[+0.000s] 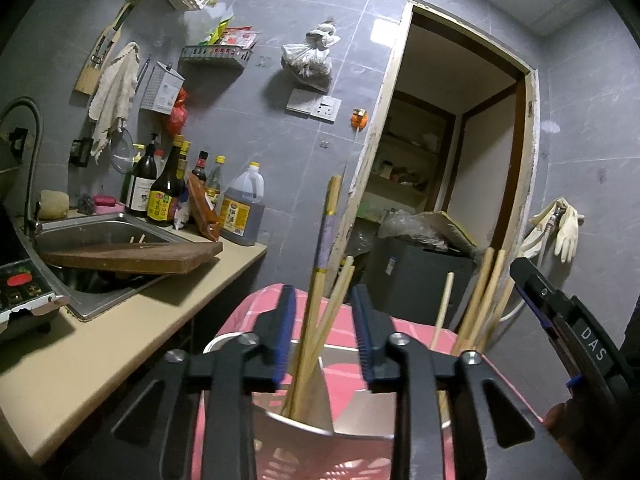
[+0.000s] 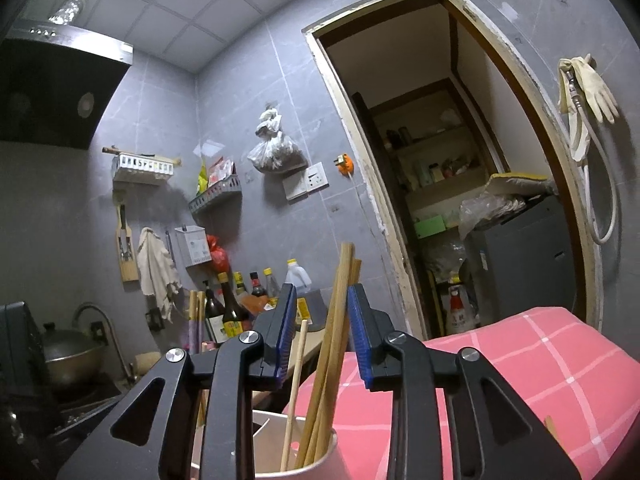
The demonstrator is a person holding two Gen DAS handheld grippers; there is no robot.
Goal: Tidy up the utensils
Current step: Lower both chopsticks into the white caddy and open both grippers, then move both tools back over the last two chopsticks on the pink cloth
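Your left tool stands with its jaws apart around a bundle of chopsticks; the pads do not press on them. The chopsticks stand upright in a white divided holder, which sits on a pink checked surface.

Your right tool is likewise parted, with wooden chopsticks between its pads but not gripped; they stand in another compartment of the same holder.

On the counter beside the sink, a cutting board lies across the basin. Sauce bottles and a jug of dark liquid stand behind; their labels are unreadable. "DAS" is legible on your right tool's body.
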